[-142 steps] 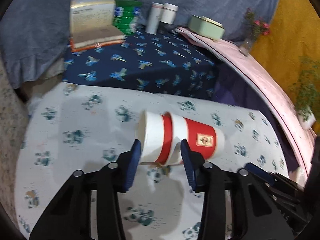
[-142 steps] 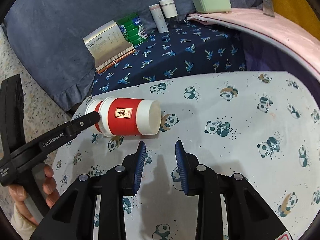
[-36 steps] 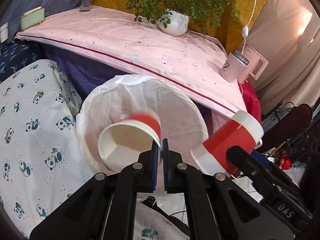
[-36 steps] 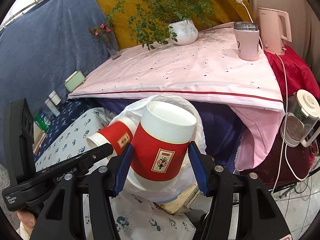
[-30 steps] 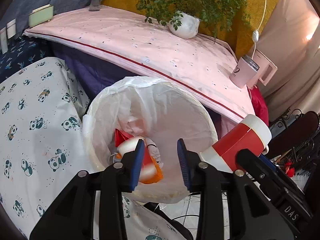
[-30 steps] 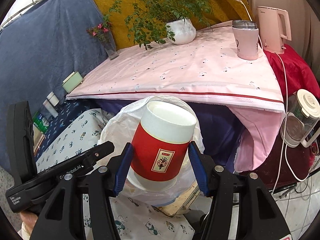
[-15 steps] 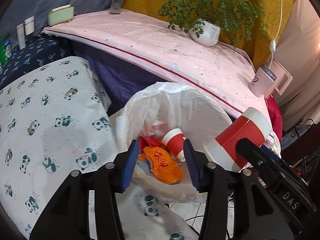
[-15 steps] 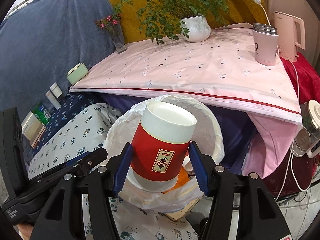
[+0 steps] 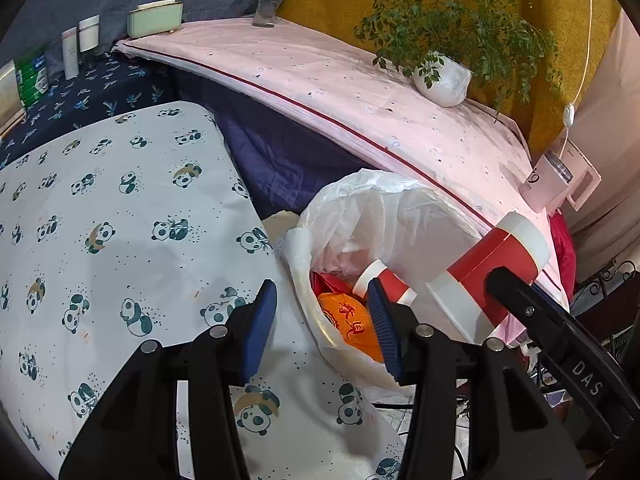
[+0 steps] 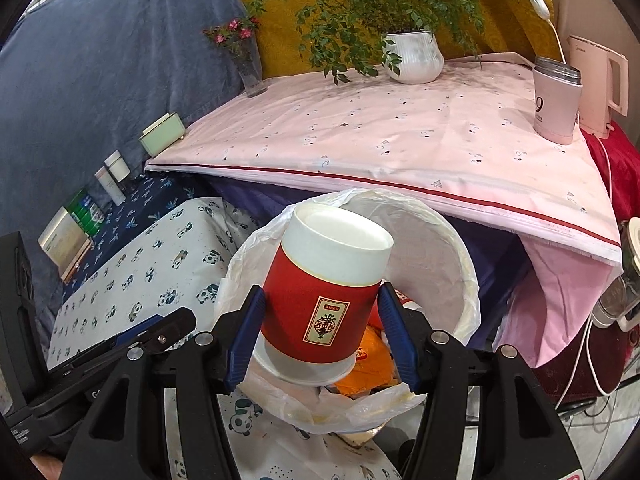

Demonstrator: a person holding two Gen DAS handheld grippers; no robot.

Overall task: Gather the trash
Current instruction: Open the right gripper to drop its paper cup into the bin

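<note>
A bin lined with a white plastic bag [image 9: 384,208] stands beside the panda-print table; it also shows in the right wrist view [image 10: 432,240]. Inside lie a small red and white paper cup [image 9: 386,280] and an orange wrapper [image 9: 352,324]. My left gripper [image 9: 322,326] is open and empty, at the bin's near rim. My right gripper [image 10: 322,328] is shut on a red and white paper cup [image 10: 328,300] and holds it over the bin; that cup also shows in the left wrist view [image 9: 488,276].
The panda-print cloth [image 9: 112,232] covers the table at left. A pink-clothed table [image 10: 400,136] behind the bin carries a potted plant [image 10: 412,56], a pink mug [image 10: 556,104], a kettle [image 10: 600,80] and a flower vase [image 10: 248,64]. Bottles [image 9: 80,44] stand at far left.
My left gripper opened and dropped its small cup into the bin, then pulled back toward the table. My right gripper still holds its cup over the bin.
</note>
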